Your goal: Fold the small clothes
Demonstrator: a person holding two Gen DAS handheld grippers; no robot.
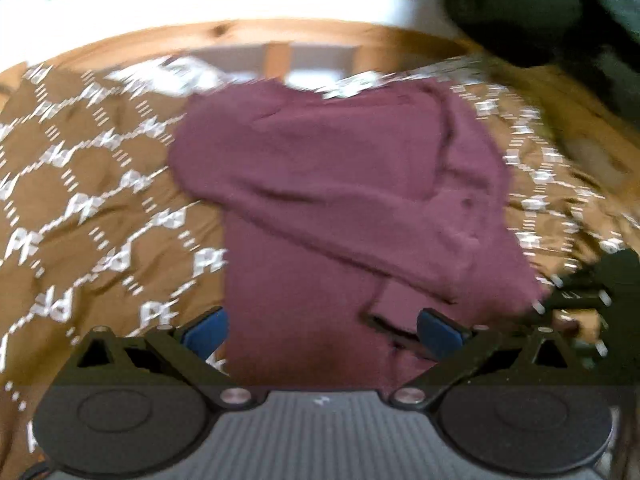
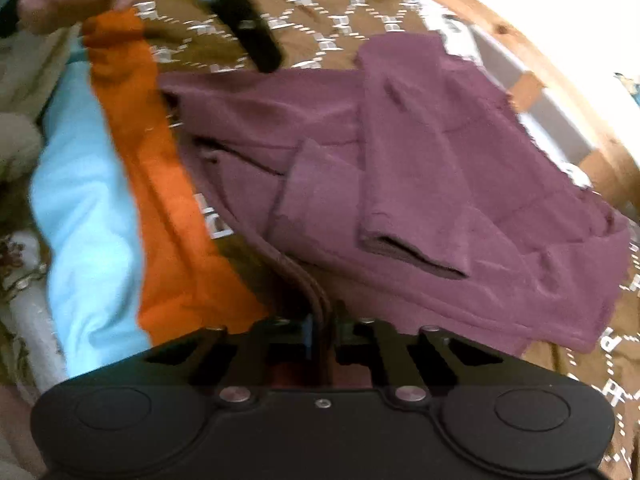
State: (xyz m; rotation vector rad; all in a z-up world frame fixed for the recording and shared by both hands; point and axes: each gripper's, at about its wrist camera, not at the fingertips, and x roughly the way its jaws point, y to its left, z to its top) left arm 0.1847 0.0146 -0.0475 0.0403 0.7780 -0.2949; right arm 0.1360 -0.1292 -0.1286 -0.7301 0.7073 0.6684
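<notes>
A maroon long-sleeved top (image 1: 340,184) lies on a brown patterned bedspread (image 1: 80,200), with one sleeve folded across its body. My left gripper (image 1: 322,334) is open over the top's near hem, blue pads apart, holding nothing. In the right wrist view the same top (image 2: 440,184) lies with both sleeves folded in. My right gripper (image 2: 322,332) is shut on the top's ribbed edge at its near corner. The other gripper (image 2: 248,28) shows at the top left of that view. Both views are motion-blurred.
An orange cloth (image 2: 160,184) and a light blue cloth (image 2: 88,200) lie left of the top. A wooden bed frame (image 1: 248,36) runs along the far edge. A dark shape (image 1: 520,4) sits at the upper right of the left wrist view.
</notes>
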